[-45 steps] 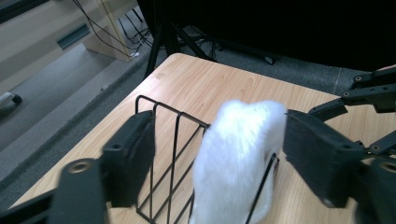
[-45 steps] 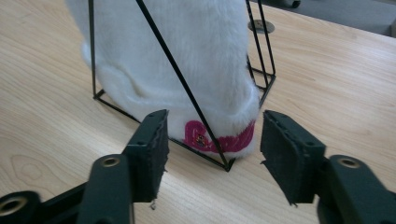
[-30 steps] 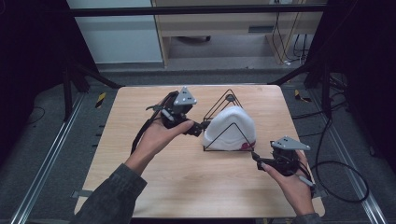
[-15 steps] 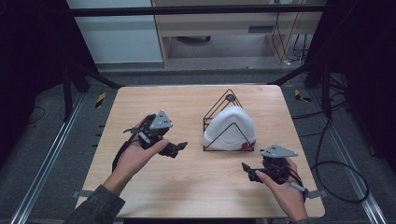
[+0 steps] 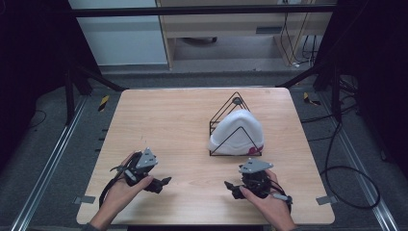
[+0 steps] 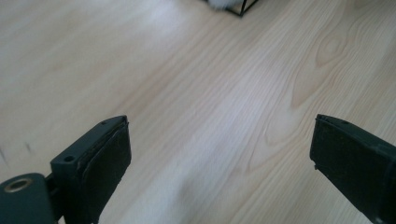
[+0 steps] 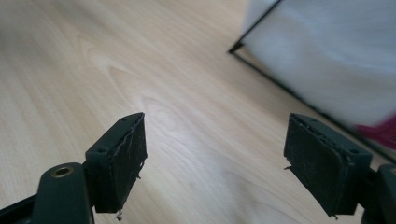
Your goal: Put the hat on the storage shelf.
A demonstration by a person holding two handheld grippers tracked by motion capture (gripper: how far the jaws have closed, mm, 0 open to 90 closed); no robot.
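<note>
Moved since earlier: both grippers have drawn back from the rack toward the person's edge of the table; the left one has travelled farthest, from beside the rack to the near-left part of the tabletop
Left gripper (image 5: 162, 183): held in the person's left hand (image 5: 120, 192) low over the table (image 5: 159, 125); its jaws stand wide apart in the left gripper view, with bare wood between them; it holds nothing
Right gripper (image 5: 231, 187): held in the right hand (image 5: 267, 202) near the front edge, just in front of the rack; jaws spread wide, nothing between them; tips point toward the left gripper
Wire rack (image 5: 235, 126): black, triangular, standing upright right of the table's middle; well apart from the left gripper
White object (image 5: 238, 132): rounded, sitting inside the rack, with a red patch at its lower right; in the right gripper view its blurred white side lies just past the rack's black base wire (image 7: 280, 84)
</note>
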